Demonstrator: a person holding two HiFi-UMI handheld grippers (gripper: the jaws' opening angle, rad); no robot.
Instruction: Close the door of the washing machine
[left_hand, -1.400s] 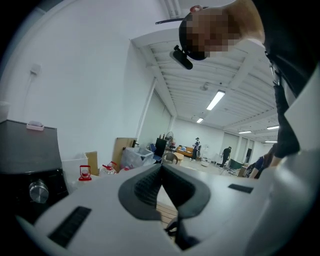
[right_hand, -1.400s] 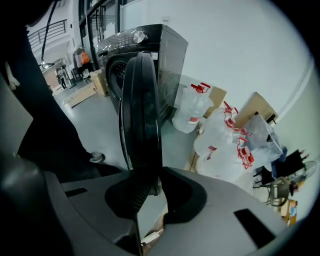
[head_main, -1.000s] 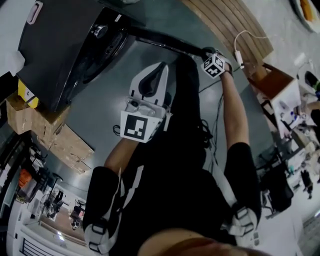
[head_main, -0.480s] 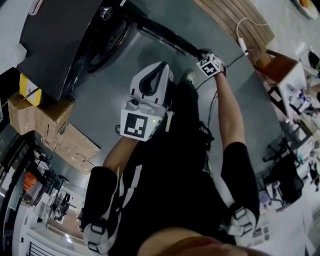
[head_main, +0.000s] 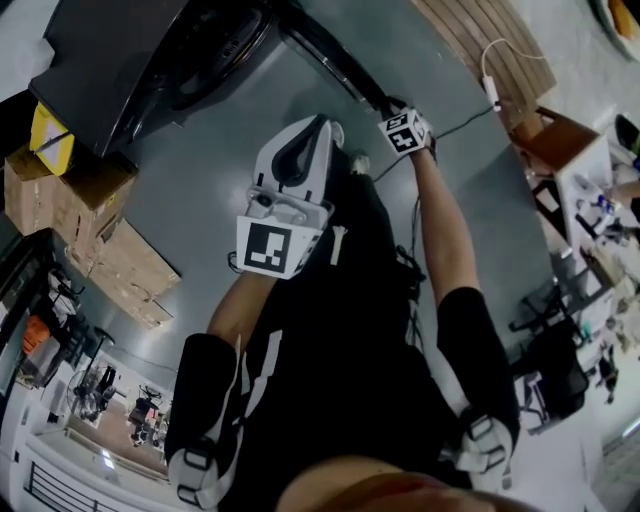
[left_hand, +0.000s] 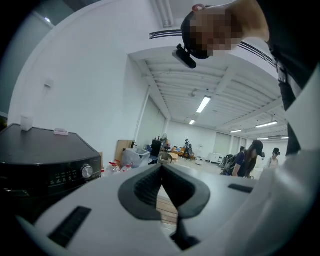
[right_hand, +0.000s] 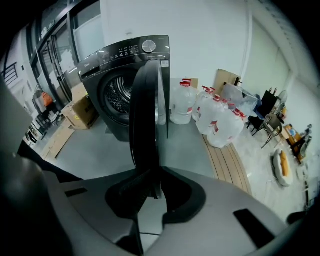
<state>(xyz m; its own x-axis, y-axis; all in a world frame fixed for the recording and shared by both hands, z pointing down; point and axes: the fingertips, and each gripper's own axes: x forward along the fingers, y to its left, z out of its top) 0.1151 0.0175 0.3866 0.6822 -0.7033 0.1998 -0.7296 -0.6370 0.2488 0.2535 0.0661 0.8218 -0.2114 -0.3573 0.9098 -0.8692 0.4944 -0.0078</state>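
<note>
The black washing machine (head_main: 130, 50) stands at the top left of the head view, its round door (head_main: 335, 62) swung out toward me. My right gripper (head_main: 385, 105) has the door's free edge between its jaws, which are closing on it. In the right gripper view the door (right_hand: 147, 115) runs edge-on from the right gripper (right_hand: 155, 182) toward the machine (right_hand: 115, 60) and its drum opening (right_hand: 120, 95). My left gripper (head_main: 325, 125) hangs in front of my body, shut with nothing in it. In its own view the left gripper (left_hand: 161, 169) points past the machine (left_hand: 45, 155).
Cardboard boxes (head_main: 70, 200) sit on the floor left of the machine. Large water bottles (right_hand: 215, 120) stand to its right beside a wooden slatted strip (head_main: 470, 40) with a white cable (head_main: 500, 60). People (left_hand: 250, 157) are far off in the hall.
My right gripper has moved left with the door edge, swinging the door closer to the machine. The left gripper and my body have shifted along with it.
</note>
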